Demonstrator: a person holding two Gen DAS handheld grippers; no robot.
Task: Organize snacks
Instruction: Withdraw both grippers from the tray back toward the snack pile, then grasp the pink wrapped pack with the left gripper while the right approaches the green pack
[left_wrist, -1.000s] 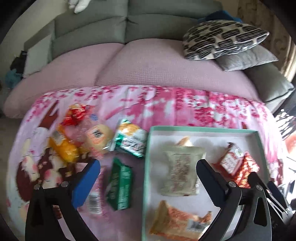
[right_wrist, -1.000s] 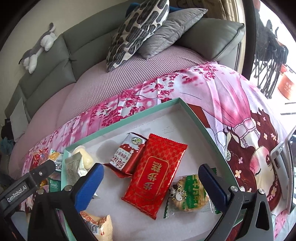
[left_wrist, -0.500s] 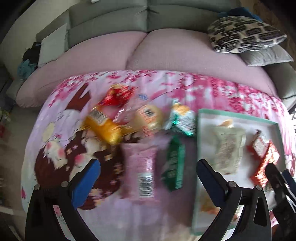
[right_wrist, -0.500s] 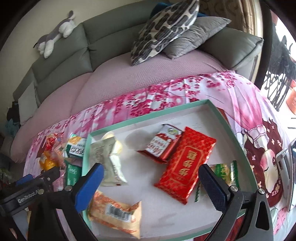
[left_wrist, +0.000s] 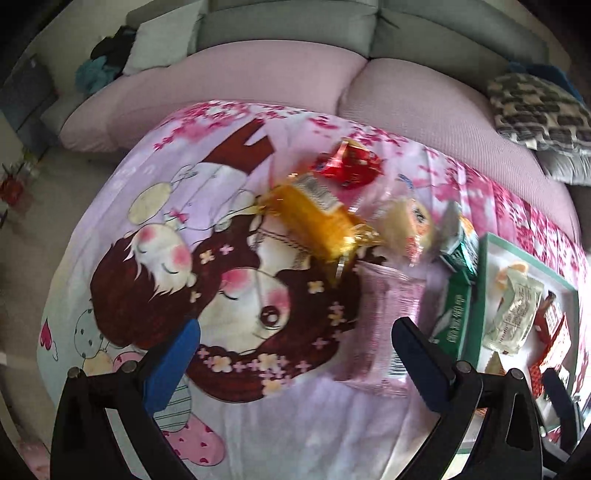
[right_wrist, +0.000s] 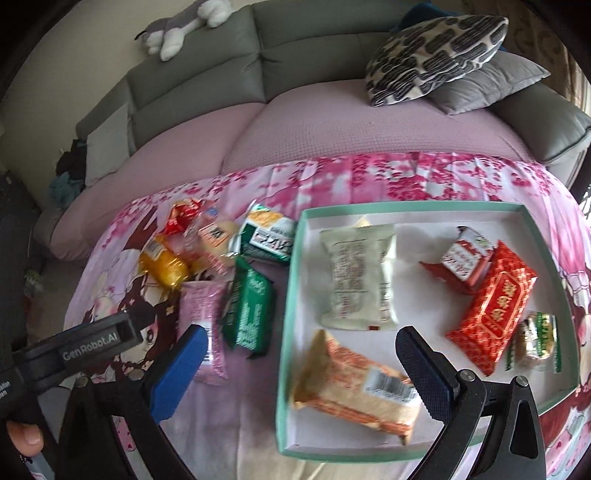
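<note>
The left gripper (left_wrist: 295, 354) gapes wide and empty over bare blanket (left_wrist: 303, 435); the pink packet (left_wrist: 388, 317) touches its right finger, left of the teal tray (right_wrist: 291, 295). The right gripper (right_wrist: 303, 365), equally wide and empty, straddles the tray's left wall.

Snacks (right_wrist: 236, 280) heaped beside tray (right_wrist: 291, 295), perhaps five inside.

One green-rimmed tray (right_wrist: 291, 295) holds five snack packets: one pale one (right_wrist: 358, 277), one orange-and-cream one (right_wrist: 354, 387), two red ones (right_wrist: 493, 306) (right_wrist: 463, 258), and one small green-and-yellow one (right_wrist: 537, 341); a sixth yellowish thing peeks from behind the pale packet, too hidden to tell. Six packets lie on the cloth (right_wrist: 332, 181) beside it: two green (right_wrist: 249, 308) (right_wrist: 267, 236), one pink (right_wrist: 201, 306), one orange (right_wrist: 162, 264), one small red (right_wrist: 183, 216), one clear with cake (right_wrist: 214, 240). Two cushions (right_wrist: 432, 55) (right_wrist: 487, 81) and one plush toy (right_wrist: 181, 26) sit on one sofa (right_wrist: 295, 122).
</note>
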